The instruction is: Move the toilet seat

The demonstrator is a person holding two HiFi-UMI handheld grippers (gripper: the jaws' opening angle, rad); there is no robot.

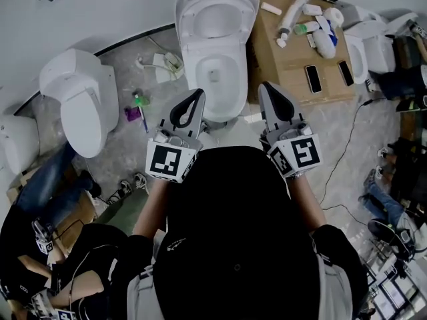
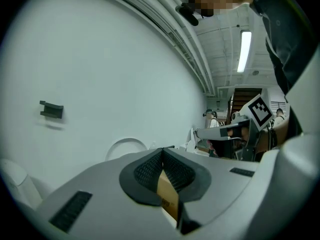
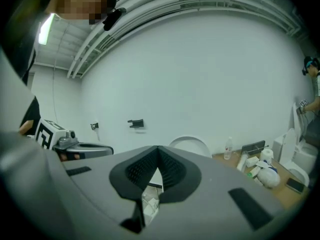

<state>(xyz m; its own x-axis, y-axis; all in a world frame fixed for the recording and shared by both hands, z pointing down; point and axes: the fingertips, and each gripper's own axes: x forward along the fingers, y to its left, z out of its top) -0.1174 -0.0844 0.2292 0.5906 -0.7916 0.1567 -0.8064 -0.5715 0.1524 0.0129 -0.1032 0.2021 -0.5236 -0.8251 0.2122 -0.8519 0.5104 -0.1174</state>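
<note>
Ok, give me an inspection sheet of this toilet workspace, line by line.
Surface: grey mottled stone floor.
Job's things: white ceramic toilet, lid raised towards the wall; seat position unclear.
Clutter: flat brown cardboard sheet carrying white bottles and two black phones; small purple and green item on the floor; second white toilet at left, lid closed.
Grippers: left claw and right claw both shut, empty, held in front of the toilet.
Cables: thin black cable on the floor at right; white power strip beside the toilet.
Surroundings: white wall; a person's legs in blue jeans at left.
</note>
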